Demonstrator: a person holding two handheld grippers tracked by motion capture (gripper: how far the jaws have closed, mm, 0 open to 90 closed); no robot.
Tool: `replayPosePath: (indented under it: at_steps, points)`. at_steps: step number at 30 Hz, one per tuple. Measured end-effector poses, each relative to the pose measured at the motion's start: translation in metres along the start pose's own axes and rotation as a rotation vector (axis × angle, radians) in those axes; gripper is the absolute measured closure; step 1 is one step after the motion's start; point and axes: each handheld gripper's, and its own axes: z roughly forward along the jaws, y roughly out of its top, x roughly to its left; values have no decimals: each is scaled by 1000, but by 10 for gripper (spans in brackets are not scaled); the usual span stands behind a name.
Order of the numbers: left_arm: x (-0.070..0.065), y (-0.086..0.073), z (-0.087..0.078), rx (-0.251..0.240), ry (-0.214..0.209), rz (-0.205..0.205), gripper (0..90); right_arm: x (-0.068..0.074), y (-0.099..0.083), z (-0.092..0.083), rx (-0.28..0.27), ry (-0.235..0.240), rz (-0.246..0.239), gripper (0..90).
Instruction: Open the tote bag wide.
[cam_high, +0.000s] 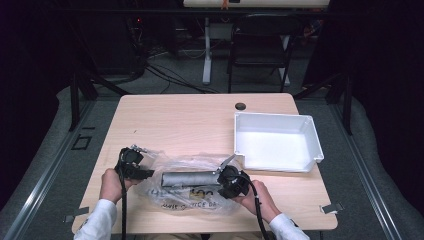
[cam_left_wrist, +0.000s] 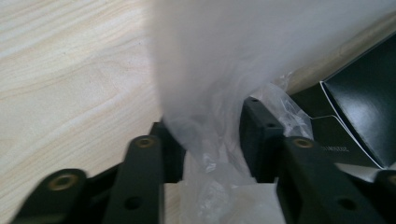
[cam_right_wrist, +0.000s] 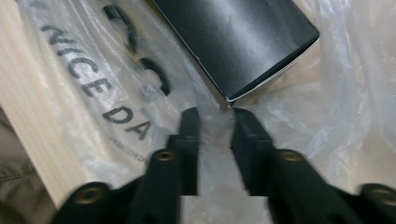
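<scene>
A clear plastic bag (cam_high: 196, 199) with black lettering lies on the wooden table (cam_high: 190, 120) near its front edge. Inside it lies a long dark box (cam_high: 192, 178). My left gripper (cam_high: 149, 173) grips the bag's left end; in the left gripper view, bunched film (cam_left_wrist: 210, 93) fills the gap between the jaws of the left gripper (cam_left_wrist: 210, 135), with the box (cam_left_wrist: 359, 107) off to the right. My right gripper (cam_high: 219, 178) is at the box's right end. In the right gripper view, film (cam_right_wrist: 93, 84) is pinched in the right gripper (cam_right_wrist: 215, 121), just short of a corner of the box (cam_right_wrist: 238, 37).
A white plastic tray (cam_high: 272, 118) stands at the table's right, just beyond the right gripper. A round cable hole (cam_high: 240, 106) sits near the far edge. Beyond the table stand a dark chair (cam_high: 260, 40) and a desk leg.
</scene>
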Motion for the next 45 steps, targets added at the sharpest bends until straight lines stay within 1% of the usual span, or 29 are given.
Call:
replayPosePath:
  at_steps: [2, 3, 5, 9, 12, 17, 18, 19, 20, 21, 22, 23, 25, 26, 28, 29, 30, 32, 33, 34, 35, 36, 37, 38, 39, 40, 41, 42, 45]
  points:
    - [-1, 0, 2, -1, 6, 6, 712, 0, -1, 3, 7, -4, -7, 879]
    - [-2, 0, 2, 2, 5, 4, 741, -1, -2, 4, 14, 3, -11, 888]
    - [-3, 2, 4, -1, 18, 10, 778, 0, -3, 5, 31, 4, -23, 898]
    - [-4, 3, 6, -6, 37, 19, 831, 3, -9, 3, 52, 36, -41, 900]
    - [-5, 4, 7, -16, 56, 22, 845, 4, -14, 3, 67, 48, -45, 900]
    - [-4, 6, 9, -24, 95, 31, 854, 8, -18, 1, 95, 79, -75, 900]
    - [-4, 7, 9, -26, 99, 25, 854, 9, -18, 1, 111, 76, -92, 900]
    - [-3, 8, 10, -24, 103, 26, 853, 11, -18, 2, 111, 86, -92, 900]
    - [-3, 9, 11, -20, 103, 24, 853, 12, -18, 2, 125, 92, -98, 900]
    - [-2, 10, 13, -5, 95, 29, 851, 12, -18, 2, 126, 90, -105, 900]
    - [-2, 10, 14, 8, 92, 32, 839, 11, -18, 2, 123, 82, -100, 895]
    - [-2, 10, 15, 20, 79, 33, 806, 9, -17, 2, 107, 84, -88, 836]
    - [-3, 10, 11, 25, 59, 31, 655, 7, -16, -2, 79, 101, -87, 716]
    - [-4, 9, 7, 19, 55, 34, 571, 6, -15, -8, 54, 99, -88, 676]
    - [-7, 8, -2, -5, 45, 39, 491, 5, -13, -17, 4, 115, -83, 636]
    - [-9, 7, -8, -18, 45, 43, 426, 5, -11, -23, -26, 120, -86, 611]
    - [-11, 6, -13, -25, 43, 50, 391, 5, -10, -29, -62, 120, -75, 602]
    - [-16, 3, -21, -31, 27, 65, 346, 5, -9, -40, -138, 102, -69, 585]
    - [-19, 1, -25, -22, 17, 77, 329, 3, -8, -45, -175, 81, -64, 567]
    - [-22, -1, -26, -16, 13, 81, 309, 1, -7, -50, -210, 41, -47, 555]
    - [-24, -2, -26, -1, 10, 93, 306, -1, -6, -52, -227, 16, -39, 533]
    - [-25, -3, -25, 11, 6, 99, 293, -4, -4, -51, -217, -16, -21, 496]
    - [-27, -5, -22, 29, 8, 109, 283, -6, -3, -48, -205, -48, -12, 492]
    - [-28, -6, -19, 44, 9, 116, 282, -9, -2, -43, -183, -54, -6, 487]
    - [-29, -6, -14, 78, 5, 130, 277, -13, -1, -38, -156, -56, 7, 483]
    - [-30, -7, -11, 89, 5, 134, 270, -16, 0, -31, -121, -70, 9, 522]
    - [-31, -7, -7, 102, 6, 140, 269, -18, 0, -28, -106, -65, 8, 554]
    - [-32, -7, -5, 118, 11, 150, 264, -20, 0, -24, -105, -80, 17, 631]
    - [-35, -8, -1, 133, 12, 158, 260, -25, 2, -18, -117, -90, 37, 757]
